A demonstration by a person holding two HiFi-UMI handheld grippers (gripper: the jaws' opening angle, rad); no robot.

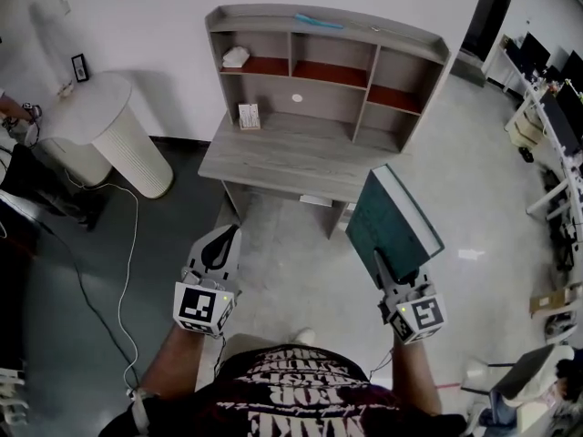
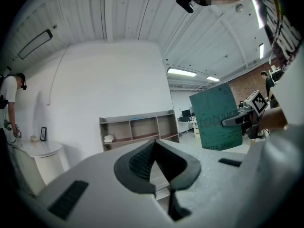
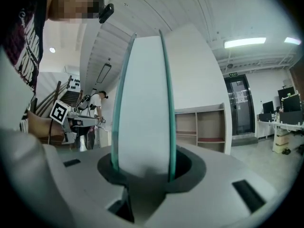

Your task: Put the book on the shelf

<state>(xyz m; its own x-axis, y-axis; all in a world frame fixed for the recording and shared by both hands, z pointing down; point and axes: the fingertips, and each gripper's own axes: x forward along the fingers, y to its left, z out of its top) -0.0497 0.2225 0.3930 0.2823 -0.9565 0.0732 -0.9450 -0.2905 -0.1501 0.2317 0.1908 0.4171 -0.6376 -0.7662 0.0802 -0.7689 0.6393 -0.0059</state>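
Note:
A thick dark-green book (image 1: 392, 221) stands up from my right gripper (image 1: 387, 267), which is shut on its lower end. In the right gripper view the book (image 3: 142, 103) shows its white page edge between two green covers and fills the jaws of the right gripper (image 3: 142, 170). My left gripper (image 1: 219, 244) is held level at the left, shut with nothing in it; its tips meet in the left gripper view (image 2: 154, 144), where the book (image 2: 218, 118) shows at the right. The grey desk shelf (image 1: 328, 71) with red-floored compartments stands ahead against the wall, apart from both grippers.
A white object (image 1: 235, 57) lies in the shelf's left compartment, a small box (image 1: 249, 115) stands on the desk top, and a teal item (image 1: 319, 22) lies on the shelf's top. A white ribbed round table (image 1: 109, 135) and floor cables are at the left; office desks (image 1: 547, 116) at the right.

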